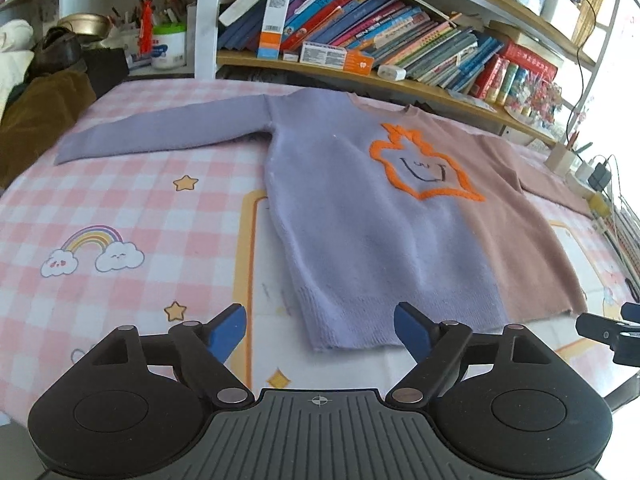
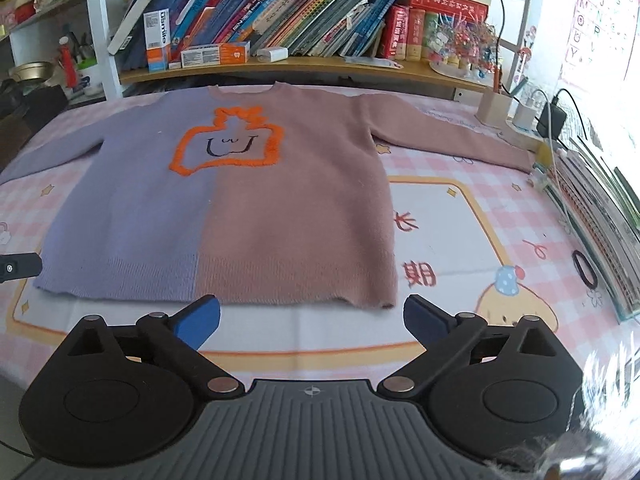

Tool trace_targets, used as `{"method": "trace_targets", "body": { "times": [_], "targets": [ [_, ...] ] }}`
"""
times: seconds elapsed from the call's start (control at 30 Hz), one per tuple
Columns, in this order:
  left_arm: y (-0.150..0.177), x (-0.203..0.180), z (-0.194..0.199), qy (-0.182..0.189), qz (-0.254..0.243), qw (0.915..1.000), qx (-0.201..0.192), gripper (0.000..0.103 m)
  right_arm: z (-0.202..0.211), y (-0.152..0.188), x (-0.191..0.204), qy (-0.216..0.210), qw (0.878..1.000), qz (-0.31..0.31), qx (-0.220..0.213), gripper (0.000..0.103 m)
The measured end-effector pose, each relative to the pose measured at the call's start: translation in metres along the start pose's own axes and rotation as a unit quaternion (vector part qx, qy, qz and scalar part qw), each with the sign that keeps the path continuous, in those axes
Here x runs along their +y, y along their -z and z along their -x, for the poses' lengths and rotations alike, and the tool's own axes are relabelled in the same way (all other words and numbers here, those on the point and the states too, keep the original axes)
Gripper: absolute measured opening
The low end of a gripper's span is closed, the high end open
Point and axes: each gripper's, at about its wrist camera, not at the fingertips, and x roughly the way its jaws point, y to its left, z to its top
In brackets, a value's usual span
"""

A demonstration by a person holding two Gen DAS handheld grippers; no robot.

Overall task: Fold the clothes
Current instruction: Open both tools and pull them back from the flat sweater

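Note:
A sweater, half lavender (image 1: 360,220) and half dusty pink (image 2: 296,208), lies flat and face up on the table, both sleeves spread out. An orange outline with a smiling face (image 2: 228,142) is on its chest. My left gripper (image 1: 320,330) is open and empty, just in front of the lavender hem. My right gripper (image 2: 312,320) is open and empty, just in front of the pink hem. The right gripper's tip shows at the right edge of the left wrist view (image 1: 608,332). The left gripper's tip shows at the left edge of the right wrist view (image 2: 16,266).
A pink checked tablecloth (image 1: 120,208) with cartoon prints covers the table. A bookshelf (image 2: 280,64) full of books stands behind it. Dark clothes (image 1: 44,112) lie at the far left. Chargers, cables (image 2: 552,120) and stacked books (image 2: 600,216) line the right edge. A black hair tie (image 2: 585,267) lies there.

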Motion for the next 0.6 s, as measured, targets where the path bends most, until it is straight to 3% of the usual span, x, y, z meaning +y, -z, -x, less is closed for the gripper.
{"method": "trace_targets", "body": {
  "times": [0.1,0.6],
  "targets": [
    [0.006,-0.013,0.011,-0.009,-0.011,0.9999,-0.007,0.09,0.009,0.008,-0.01,0.0,1.0,-0.005,-0.001,0.099],
    [0.04,-0.054,0.052,-0.013,-0.034,0.9987,-0.037,0.091,0.047,0.053,-0.039,0.023,0.999,-0.021,-0.017,0.1]
  ]
}}
